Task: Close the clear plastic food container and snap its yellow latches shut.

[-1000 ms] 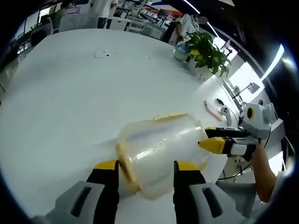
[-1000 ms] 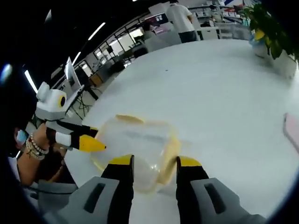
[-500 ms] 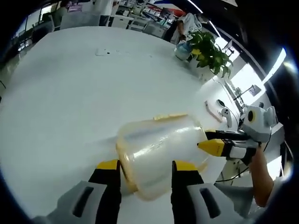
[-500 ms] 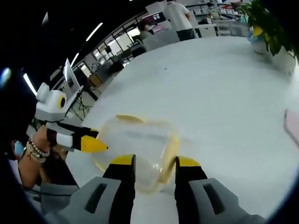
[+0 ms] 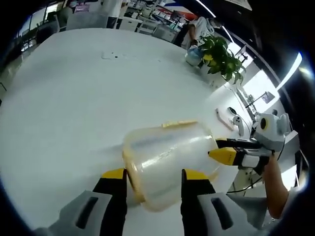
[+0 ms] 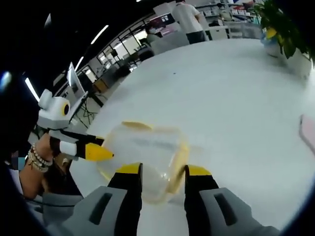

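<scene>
Almost nothing has changed over the last second: the clear plastic food container (image 5: pixel 167 164) sits where it did, and both tools keep their places around it, with only a slight drift of each view.

In the left gripper view, the left hand-held gripper (image 5: pixel 150 177) has its jaws parted, one on each side of the container's near end, not squeezing it. Whether the tips touch the plastic cannot be told. The container rests on a white worktop (image 5: pixel 74 98), near its close edge. To the right, the right hand-held gripper (image 5: pixel 224 153) points its yellow tips at the container's side, touching or nearly so. A potted plant (image 5: pixel 219 56) stands far off near the worktop's far right edge; much bare surface lies between.

In the right gripper view, the left hand-held gripper comes in from the left, its tip against the container. The right hand-held gripper's jaws are likewise parted astride it.

The container is cloudy-clear, with rounded corners and a yellow latch (image 5: pixel 179 123) on its far side and yellow trim along its edges.
</scene>
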{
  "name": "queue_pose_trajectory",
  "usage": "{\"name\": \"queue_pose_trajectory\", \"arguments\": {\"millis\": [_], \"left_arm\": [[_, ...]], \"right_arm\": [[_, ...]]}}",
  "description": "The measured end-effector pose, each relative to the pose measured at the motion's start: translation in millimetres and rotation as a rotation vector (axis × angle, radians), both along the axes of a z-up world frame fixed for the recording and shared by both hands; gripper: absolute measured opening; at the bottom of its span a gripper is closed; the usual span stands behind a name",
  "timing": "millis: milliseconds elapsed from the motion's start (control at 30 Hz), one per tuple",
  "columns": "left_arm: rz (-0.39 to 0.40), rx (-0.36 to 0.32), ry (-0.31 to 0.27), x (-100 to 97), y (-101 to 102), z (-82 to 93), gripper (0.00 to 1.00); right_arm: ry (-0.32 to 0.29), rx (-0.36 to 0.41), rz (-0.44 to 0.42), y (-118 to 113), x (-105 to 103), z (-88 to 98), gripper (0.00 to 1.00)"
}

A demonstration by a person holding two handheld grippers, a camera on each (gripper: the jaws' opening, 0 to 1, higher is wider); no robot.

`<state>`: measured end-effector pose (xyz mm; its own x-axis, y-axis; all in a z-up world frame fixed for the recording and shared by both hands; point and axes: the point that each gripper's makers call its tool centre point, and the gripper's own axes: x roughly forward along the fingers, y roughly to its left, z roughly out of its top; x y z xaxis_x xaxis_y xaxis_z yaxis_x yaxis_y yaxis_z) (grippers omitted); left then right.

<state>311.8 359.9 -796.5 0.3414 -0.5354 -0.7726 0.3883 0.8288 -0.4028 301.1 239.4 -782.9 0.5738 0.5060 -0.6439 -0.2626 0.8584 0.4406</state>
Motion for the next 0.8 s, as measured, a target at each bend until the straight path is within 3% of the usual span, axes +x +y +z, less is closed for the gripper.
{"name": "queue_pose_trajectory", "arguments": {"millis": [300, 467, 800], "left_arm": [[-0.018, -0.009, -0.016, 2.4, 0.8, 5.8, 0.39], [-0.126, 0.027, -0.124, 6.8, 0.4, 12.0, 0.42], [-0.175, 0.054, -0.175, 12.1, 9.0, 22.0, 0.38]], "right_arm": [[-0.016, 0.006, 0.017, -1.2, 0.8, 1.2, 0.30], [-0.080, -0.047, 0.087, -0.7, 0.8, 5.0, 0.32], [-0.098, -0.083, 0.105, -3.6, 1.5, 7.2, 0.29]]}}
